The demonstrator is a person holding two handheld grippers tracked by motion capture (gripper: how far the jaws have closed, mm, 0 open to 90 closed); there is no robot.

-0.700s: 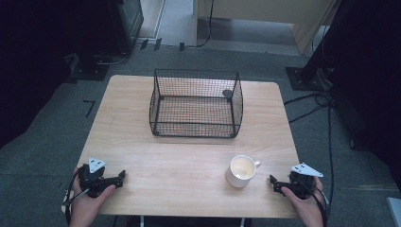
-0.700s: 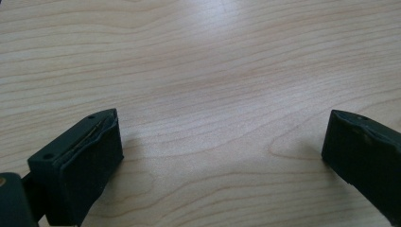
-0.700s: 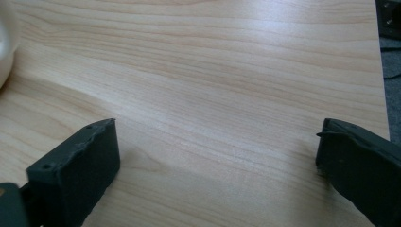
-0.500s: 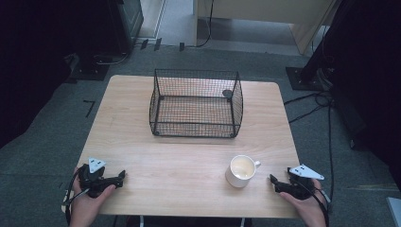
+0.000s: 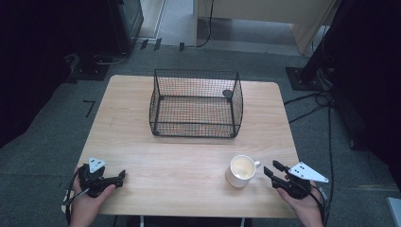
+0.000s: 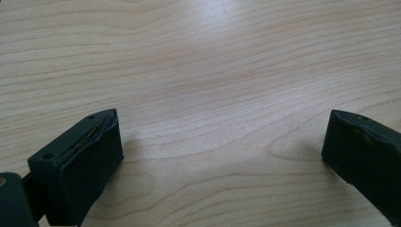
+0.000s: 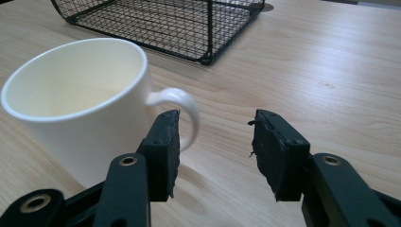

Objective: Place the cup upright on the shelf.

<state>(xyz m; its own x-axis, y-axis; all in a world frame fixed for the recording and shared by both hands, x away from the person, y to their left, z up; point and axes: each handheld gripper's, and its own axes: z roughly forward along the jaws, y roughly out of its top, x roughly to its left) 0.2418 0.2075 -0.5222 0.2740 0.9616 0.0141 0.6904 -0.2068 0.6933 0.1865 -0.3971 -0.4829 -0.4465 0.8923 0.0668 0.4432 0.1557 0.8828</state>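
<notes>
Cream-white ceramic mug (image 5: 242, 170) with its round loop handle stands upright on the pale wooden table (image 5: 179, 161), on the near side of the black wire mesh basket (image 5: 196, 103) and well apart from it, toward the basket's right front corner. The handle points away from the basket's middle and out to my right gripper (image 5: 273, 171), which I judge is why I come at it from that side: the loop gives the jaws something narrow to close on, where the mug's body would be too broad. In the right gripper view my right gripper's jaws stand parted, holding nothing, with one black pad just beside the handle and partly in front of it, the other out over bare wood; the handle is not yet between them. I judge the basket, open at the top and empty but for a small dark round piece (image 5: 227, 93) at its far right rim, to be where the mug is meant to go. My left gripper (image 5: 120, 176) lies low on the table, farther from the basket than the mug and off to the basket's left, jaws spread wide over bare wood, kept out of the way
</notes>
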